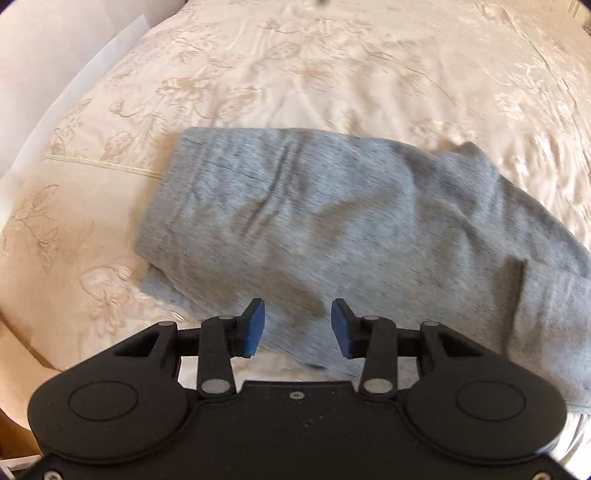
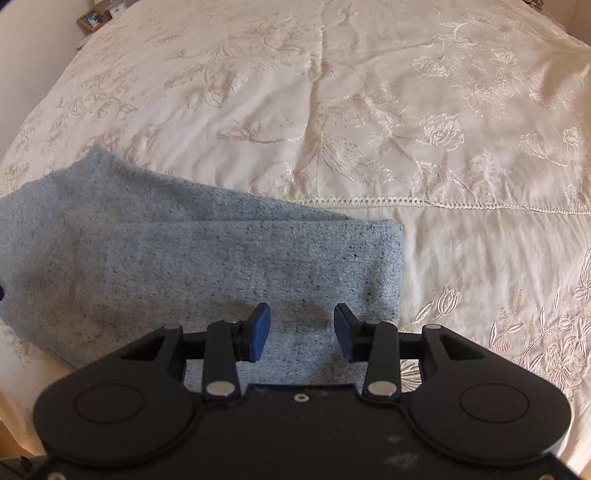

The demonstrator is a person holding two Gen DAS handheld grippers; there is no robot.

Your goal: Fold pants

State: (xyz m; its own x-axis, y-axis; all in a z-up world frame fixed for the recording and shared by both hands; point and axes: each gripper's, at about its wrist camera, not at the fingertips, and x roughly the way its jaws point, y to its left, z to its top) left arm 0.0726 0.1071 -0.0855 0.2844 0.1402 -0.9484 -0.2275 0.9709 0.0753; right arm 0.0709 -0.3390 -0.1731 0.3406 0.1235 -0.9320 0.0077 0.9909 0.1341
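Note:
The grey heathered pants (image 1: 332, 221) lie folded in layers on the cream embroidered bedspread (image 1: 295, 74). In the left wrist view they fill the middle, with a lower layer peeking out at the left. My left gripper (image 1: 298, 326) is open and empty, just above the pants' near edge. In the right wrist view the pants (image 2: 184, 266) stretch from the left to a straight end at centre right. My right gripper (image 2: 301, 332) is open and empty, over that end's near part.
The bedspread (image 2: 406, 129) spreads far beyond and to the right of the pants. A pale wall (image 1: 55, 55) borders the bed at the left. Small items on a bedside surface (image 2: 96, 16) sit at the far top left.

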